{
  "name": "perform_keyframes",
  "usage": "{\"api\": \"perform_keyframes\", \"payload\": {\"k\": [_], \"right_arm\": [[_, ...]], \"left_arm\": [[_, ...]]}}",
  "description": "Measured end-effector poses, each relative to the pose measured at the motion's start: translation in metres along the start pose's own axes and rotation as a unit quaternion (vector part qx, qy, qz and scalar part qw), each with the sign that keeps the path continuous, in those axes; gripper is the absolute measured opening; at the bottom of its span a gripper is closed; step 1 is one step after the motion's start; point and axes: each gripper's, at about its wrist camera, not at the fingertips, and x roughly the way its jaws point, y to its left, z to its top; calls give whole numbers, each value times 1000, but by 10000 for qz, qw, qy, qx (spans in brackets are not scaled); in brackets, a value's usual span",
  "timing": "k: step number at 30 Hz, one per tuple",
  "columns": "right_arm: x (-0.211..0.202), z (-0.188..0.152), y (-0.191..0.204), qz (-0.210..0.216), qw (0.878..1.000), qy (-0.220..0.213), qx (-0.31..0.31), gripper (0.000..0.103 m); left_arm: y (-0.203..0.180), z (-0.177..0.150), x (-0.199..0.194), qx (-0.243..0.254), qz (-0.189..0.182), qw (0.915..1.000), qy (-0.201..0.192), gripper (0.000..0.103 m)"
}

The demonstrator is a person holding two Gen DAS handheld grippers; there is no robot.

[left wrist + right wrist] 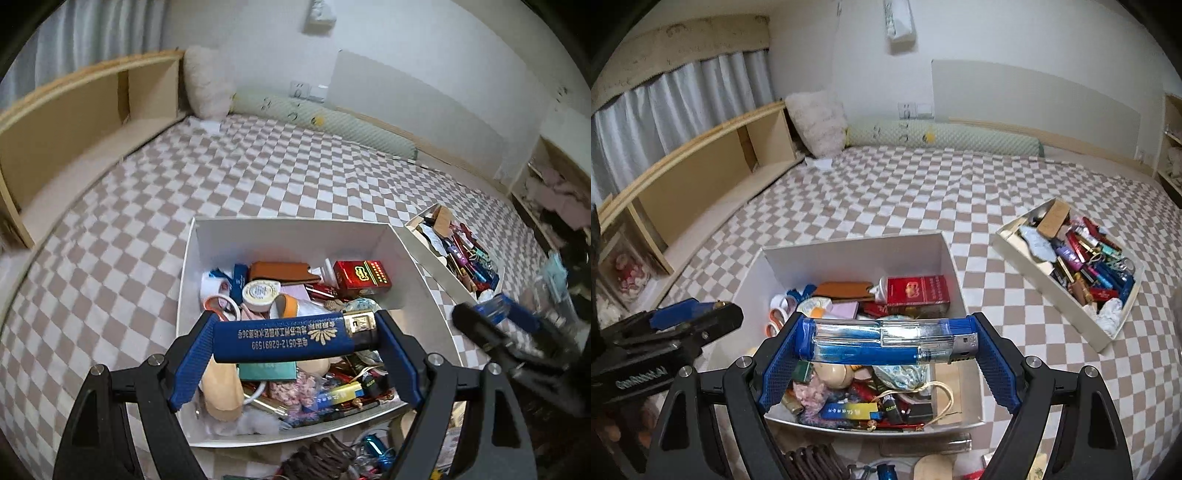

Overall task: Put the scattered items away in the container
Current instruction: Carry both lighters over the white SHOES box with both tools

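Left wrist view: the left gripper [291,341] clamps a dark blue printed lighter [284,341] end to end above the white box [295,230] crowded with small items. It looks light, rigid and smooth, so an endwise hold could slip.

Right wrist view: the right gripper [886,341] pinches a clear blue lighter [886,341] likewise over the same box; its plastic probably cracks if squeezed hard.

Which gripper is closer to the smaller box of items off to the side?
Right. The right gripper, holding a clear blue lighter, sits on the side of the big white box toward the smaller box; the left gripper, holding a dark blue lighter, sits farther away.
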Motion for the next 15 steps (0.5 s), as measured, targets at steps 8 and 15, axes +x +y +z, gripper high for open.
{"api": "perform_keyframes", "payload": {"k": [8, 15], "right_arm": [[41, -32, 5, 176, 9983, 554, 52, 87], [59, -49, 17, 227, 9965, 787, -140, 87]], "left_arm": [[1, -1, 12, -25, 142, 9998, 166, 84], [6, -7, 27, -212, 42, 9975, 678, 84]]}}
